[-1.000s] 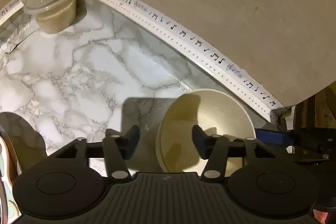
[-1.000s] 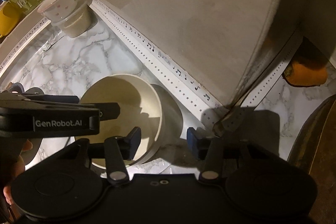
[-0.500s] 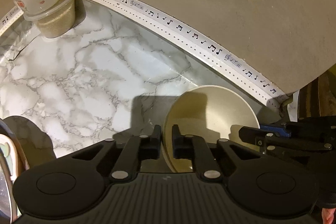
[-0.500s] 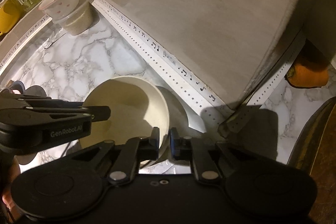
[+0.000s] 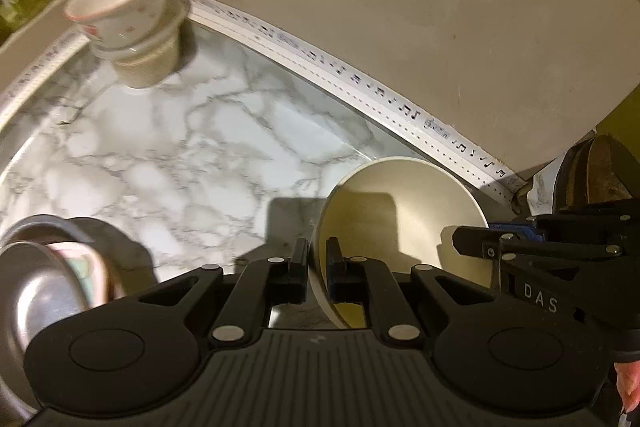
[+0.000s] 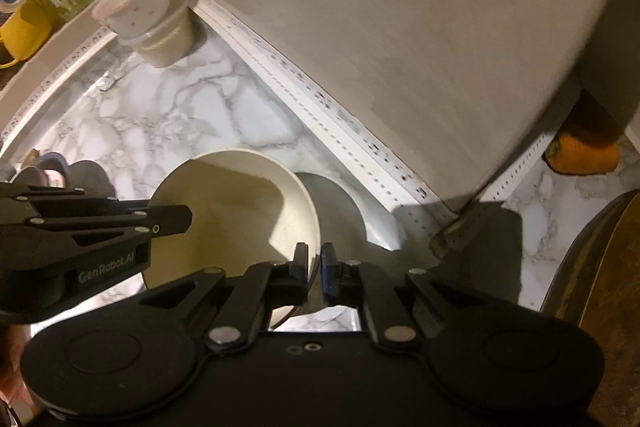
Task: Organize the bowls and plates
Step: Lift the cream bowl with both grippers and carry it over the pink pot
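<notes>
A plain cream bowl (image 5: 400,223) (image 6: 236,211) hangs just above the marble counter (image 5: 168,147), casting a shadow beneath it. My left gripper (image 5: 317,267) is shut on the bowl's left rim, one finger inside and one outside. My right gripper (image 6: 314,267) is shut on the opposite rim, again with the wall between its pads. Each gripper shows in the other's view, the right one (image 5: 500,239) and the left one (image 6: 176,219). A small white bowl with pink spots (image 5: 124,7) (image 6: 136,3) sits on a lidded tub in the far corner.
A steel bowl with a pink-rimmed dish (image 5: 44,279) lies at the near left. A white trim strip with music notes (image 5: 360,79) runs along the beige wall. An orange object (image 6: 580,151) and a dark wooden rim (image 6: 592,267) sit to the right.
Both grippers went from open around the bowl's rim to shut on it. The bowl has since come up off the counter, with the left side rising more.
</notes>
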